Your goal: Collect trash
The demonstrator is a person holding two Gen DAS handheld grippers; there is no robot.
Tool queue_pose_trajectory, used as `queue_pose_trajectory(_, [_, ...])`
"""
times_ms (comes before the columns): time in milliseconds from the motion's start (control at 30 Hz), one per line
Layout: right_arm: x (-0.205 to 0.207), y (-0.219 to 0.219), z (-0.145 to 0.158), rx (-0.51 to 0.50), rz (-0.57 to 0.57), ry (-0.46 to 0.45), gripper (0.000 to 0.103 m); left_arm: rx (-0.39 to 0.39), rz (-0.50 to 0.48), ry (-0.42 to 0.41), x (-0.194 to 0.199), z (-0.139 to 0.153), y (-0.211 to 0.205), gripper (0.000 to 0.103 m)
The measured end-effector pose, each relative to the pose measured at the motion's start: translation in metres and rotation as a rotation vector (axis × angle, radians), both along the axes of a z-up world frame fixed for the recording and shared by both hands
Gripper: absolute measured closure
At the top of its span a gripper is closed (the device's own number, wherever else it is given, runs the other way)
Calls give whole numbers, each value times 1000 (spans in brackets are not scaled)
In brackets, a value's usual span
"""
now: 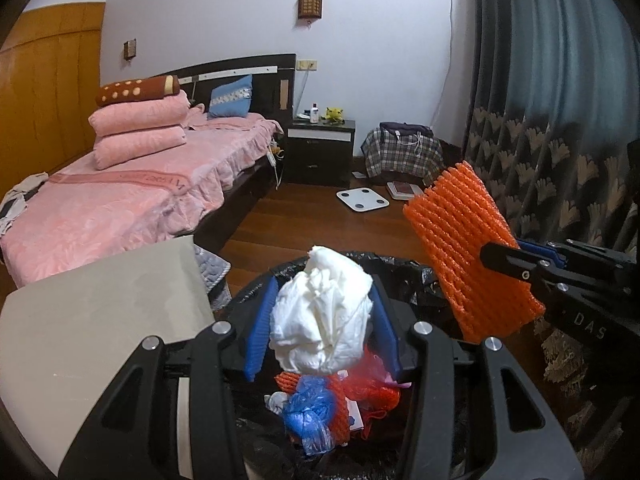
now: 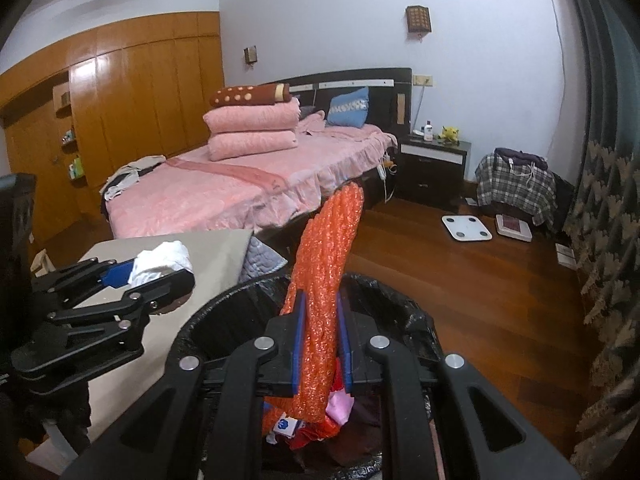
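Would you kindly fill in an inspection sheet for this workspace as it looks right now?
Surface: grey table top beside the bin.
Job's things: black-lined trash bin holding plastic scraps; crumpled white tissue; orange foam net.
Clutter: scale on the wooden floor.
Grippers: left gripper shut on tissue; right gripper shut on net, both over the bin.
Cables: white cord hanging at the bed edge.
Surroundings: pink bed, nightstand, curtain.

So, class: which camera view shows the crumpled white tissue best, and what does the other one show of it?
The left wrist view: the white tissue fills the frame's middle, pinched by the left gripper above the bin. The right wrist view shows it small and side-on, partly hidden by the fingers.
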State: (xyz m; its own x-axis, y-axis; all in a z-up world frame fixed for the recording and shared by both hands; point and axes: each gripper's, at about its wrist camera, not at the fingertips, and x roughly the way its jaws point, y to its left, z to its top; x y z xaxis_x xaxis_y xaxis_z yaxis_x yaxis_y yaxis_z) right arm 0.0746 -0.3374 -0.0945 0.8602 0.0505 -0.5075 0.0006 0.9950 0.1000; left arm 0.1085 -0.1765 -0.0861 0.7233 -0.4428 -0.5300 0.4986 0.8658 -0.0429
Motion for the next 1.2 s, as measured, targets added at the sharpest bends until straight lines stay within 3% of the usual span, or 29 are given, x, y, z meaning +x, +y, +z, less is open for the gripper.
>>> queue_pose_trajectory(400, [32,-15,-37,12,-14,86,87,5,-35,37,29,-21,-19,56])
queue_pose_trajectory(467, [36,-16,-42,13,-13,99,86,2,-45,59,33,-25,-20,49])
queue_pose_trajectory(633, [39,-18,-48,10,-26,117,63,-10,-28,72,38,-27,-11,31])
queue_pose_trajectory(800, [35,-17,-43,-1,-35,96,29,-12,20,48,36,-17,7,17])
queue_pose_trajectory(900, [31,-12,-36,-6,-40,80,13,0,51,34,33,-8,18,13])
queue_pose_trajectory(967, [29,-9,-30,-4,-37,68,6,11,70,26,30,0,25,11])
queue_pose_trajectory(1200, [16,3,3,54,3,32,6,17,127,-9,13,27,47,10])
